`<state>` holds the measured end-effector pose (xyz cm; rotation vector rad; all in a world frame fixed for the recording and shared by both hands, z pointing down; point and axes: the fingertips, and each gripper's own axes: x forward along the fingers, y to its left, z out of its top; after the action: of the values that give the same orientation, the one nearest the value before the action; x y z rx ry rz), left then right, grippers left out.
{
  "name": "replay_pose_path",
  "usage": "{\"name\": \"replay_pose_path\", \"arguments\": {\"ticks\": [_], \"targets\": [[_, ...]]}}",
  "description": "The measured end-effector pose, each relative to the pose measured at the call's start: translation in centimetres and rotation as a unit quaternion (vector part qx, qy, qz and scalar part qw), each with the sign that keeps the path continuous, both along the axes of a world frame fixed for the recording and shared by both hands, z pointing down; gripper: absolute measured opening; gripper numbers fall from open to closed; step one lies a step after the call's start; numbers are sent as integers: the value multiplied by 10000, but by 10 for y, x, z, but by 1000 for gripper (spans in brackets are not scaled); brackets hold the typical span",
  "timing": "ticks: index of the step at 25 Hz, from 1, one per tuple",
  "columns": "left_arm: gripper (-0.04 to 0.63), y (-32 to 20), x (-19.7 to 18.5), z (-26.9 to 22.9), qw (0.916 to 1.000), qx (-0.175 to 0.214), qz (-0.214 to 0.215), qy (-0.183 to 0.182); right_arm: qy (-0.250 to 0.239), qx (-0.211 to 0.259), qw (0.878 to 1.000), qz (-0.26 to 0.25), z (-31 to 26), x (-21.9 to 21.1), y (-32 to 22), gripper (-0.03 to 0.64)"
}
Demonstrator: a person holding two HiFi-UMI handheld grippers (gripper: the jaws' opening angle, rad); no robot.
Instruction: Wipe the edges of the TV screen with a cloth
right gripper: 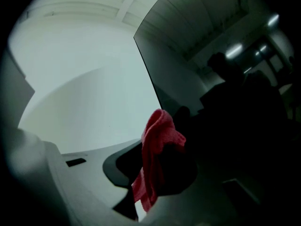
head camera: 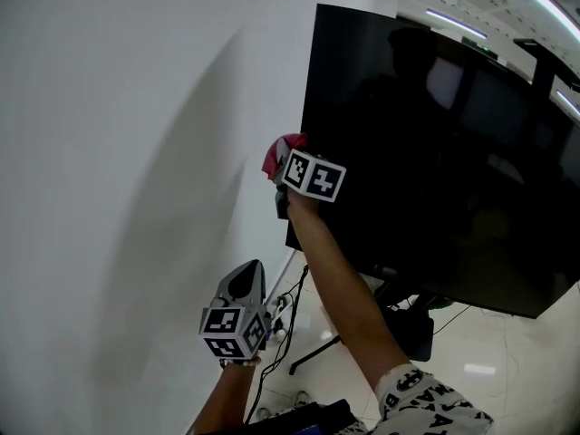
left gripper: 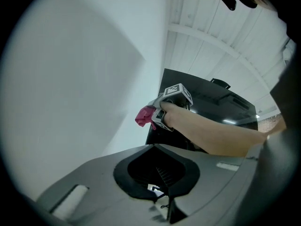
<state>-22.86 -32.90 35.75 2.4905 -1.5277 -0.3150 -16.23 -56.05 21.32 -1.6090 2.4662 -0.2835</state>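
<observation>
The black TV screen (head camera: 435, 152) stands on a stand beside a white wall. My right gripper (head camera: 283, 169) is shut on a red cloth (head camera: 275, 155) and holds it against the screen's left edge, about halfway up. In the right gripper view the cloth (right gripper: 157, 149) bunches between the jaws, right by the dark TV edge (right gripper: 146, 69). The left gripper view shows the cloth (left gripper: 143, 116) and the right gripper (left gripper: 160, 113) from below. My left gripper (head camera: 246, 284) hangs lower, apart from the TV, its jaws together and holding nothing (left gripper: 164, 199).
The white wall (head camera: 136, 152) runs close along the TV's left side. Below the screen are the stand's legs (head camera: 313, 356), a power strip with cables (head camera: 281, 320) and glossy floor tiles (head camera: 480, 361). A dark object (head camera: 308, 420) lies at the bottom edge.
</observation>
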Motion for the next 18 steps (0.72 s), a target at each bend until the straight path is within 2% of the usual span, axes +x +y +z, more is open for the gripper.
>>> {"name": "replay_pose_path", "arguments": {"ticks": [7,18], "targets": [[-11,-1,12,5,9999,-2,44,153,98,549,9984,-76,-89,-3,7,80],[-11,11,-6,7,9993,-25,-67,354,-163,1242,9921,-63,-224,3,24,80]]}}
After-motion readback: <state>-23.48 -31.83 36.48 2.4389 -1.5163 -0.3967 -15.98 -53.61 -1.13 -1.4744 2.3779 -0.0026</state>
